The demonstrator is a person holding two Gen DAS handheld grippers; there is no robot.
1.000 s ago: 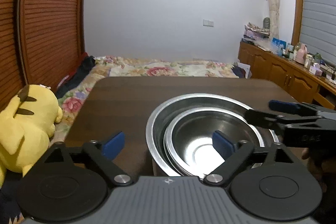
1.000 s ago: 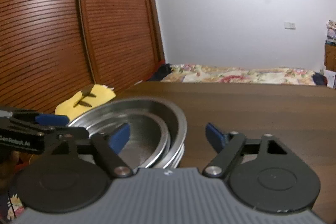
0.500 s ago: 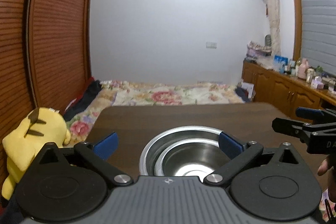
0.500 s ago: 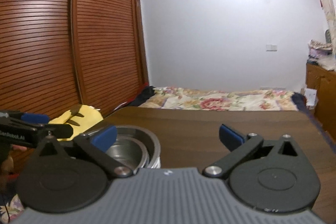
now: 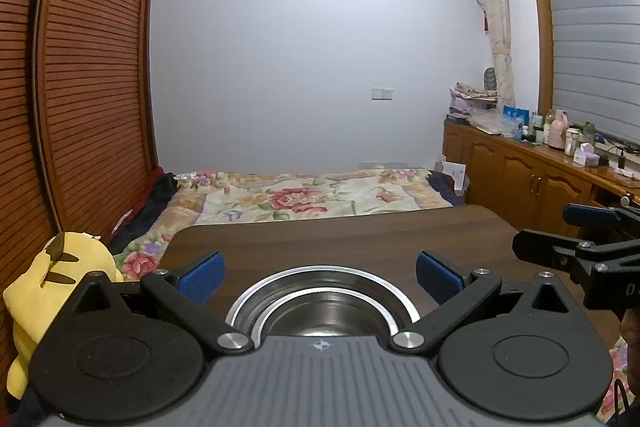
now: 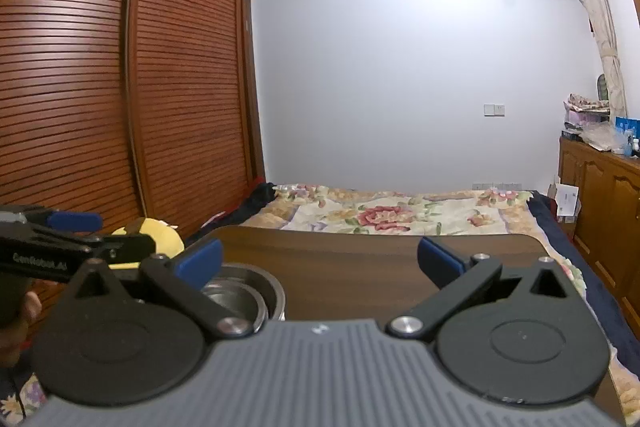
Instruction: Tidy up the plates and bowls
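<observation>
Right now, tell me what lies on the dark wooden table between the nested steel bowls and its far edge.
Nothing: in the left wrist view the dark wooden table is bare from the nested steel bowls to its far edge.

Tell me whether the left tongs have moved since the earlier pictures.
Yes. The left tongs have pulled up and back from the nested steel bowls, which now sit lower and smaller against the table. Its jaws have just been opening, empty.
</observation>
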